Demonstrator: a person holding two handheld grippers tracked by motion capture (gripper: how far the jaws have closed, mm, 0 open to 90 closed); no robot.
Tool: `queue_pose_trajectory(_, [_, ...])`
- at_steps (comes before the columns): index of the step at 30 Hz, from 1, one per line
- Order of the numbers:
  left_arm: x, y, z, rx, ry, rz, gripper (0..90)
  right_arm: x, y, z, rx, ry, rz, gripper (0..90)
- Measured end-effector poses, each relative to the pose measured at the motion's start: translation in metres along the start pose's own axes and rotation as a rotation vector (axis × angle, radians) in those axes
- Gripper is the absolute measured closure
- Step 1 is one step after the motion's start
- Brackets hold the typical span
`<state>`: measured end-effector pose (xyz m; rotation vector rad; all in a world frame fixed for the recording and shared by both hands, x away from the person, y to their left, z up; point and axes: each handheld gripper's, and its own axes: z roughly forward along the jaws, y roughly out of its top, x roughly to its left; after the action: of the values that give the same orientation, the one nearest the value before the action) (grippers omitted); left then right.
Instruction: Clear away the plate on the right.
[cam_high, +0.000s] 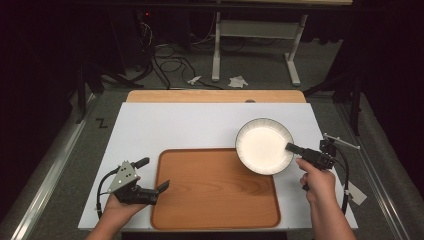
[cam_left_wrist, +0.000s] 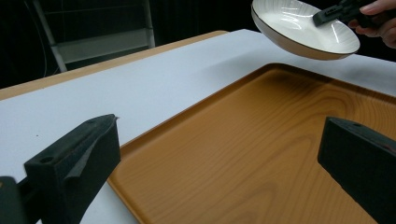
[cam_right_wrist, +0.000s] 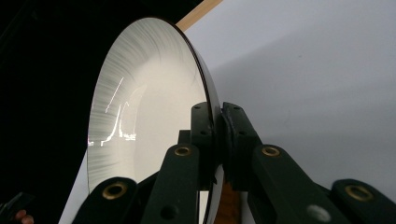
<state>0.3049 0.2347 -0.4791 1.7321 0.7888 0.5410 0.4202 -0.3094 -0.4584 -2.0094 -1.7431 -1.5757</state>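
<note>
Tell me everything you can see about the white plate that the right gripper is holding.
The plate is round and shallow, glossy white inside with fine ribbed lines toward the edge and a thin dark rim; it looks ceramic. Its underside looks pale. It is empty. The right gripper is shut on its rim, one jaw on each face. It hangs tilted in the air, touching neither surface, over the far right corner of the wooden tray and the white table top. Nothing else touches it.

Left tool (cam_high: 152, 176) jaws apart, right tool (cam_high: 290, 147) clamped
</note>
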Motion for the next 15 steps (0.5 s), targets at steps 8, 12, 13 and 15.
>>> queue_pose_trajectory(8, [-0.001,0.000,0.000,0.002,-0.005,0.000,0.3,0.022,-0.006,0.018,0.038,0.049,-0.032,85.3])
queue_pose_trajectory(12, [0.000,0.000,0.000,0.000,-0.002,-0.003,0.3,0.032,-0.010,0.027,0.058,0.068,-0.045,85.3])
queue_pose_trajectory(13, [0.000,0.000,0.000,0.001,-0.003,-0.001,0.3,0.035,-0.012,0.029,0.060,0.071,-0.046,85.3])
queue_pose_trajectory(15, [0.000,0.000,0.000,0.000,-0.004,-0.001,0.3,0.039,-0.014,0.032,0.069,0.078,-0.062,85.3])
